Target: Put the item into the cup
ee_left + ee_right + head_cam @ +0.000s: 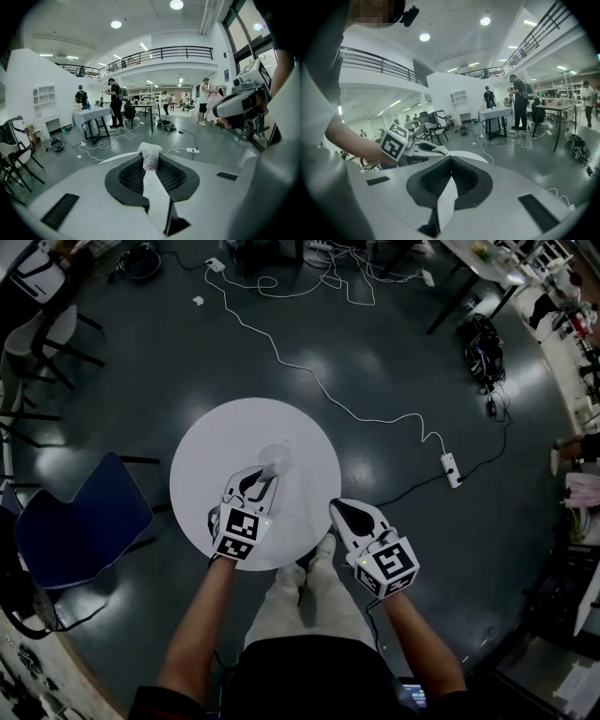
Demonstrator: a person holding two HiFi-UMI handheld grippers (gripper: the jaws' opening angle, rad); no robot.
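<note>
Two grippers are held out by bare forearms over and beside a round white table, seen from above in the head view. Black-and-white square markers are printed on the cube of each gripper; these patterns are the only print that can be made out, and no words are legible on them.

The left gripper is stretched over the table's near half. In the left gripper view its jaws are seen pinched on a white crumpled wad, which is gripped low down and stands up above the fingertips, clear of the table. In the head view that wad is reduced to a pale, blurred shape at the gripper's tip, and its crumpled surface cannot be read there.

The right gripper is held just off the table's right edge, above the dark floor. In the right gripper view its jaws are seen pressed together with nothing between them. That view also takes in the left gripper from the side, with its marker cube and the white wad at its tip above the table's rim.

A blue chair, a white cable and a power strip on the floor are shown only from above. Standing people, work tables and a railed upper gallery are shown only in the two gripper views.
</note>
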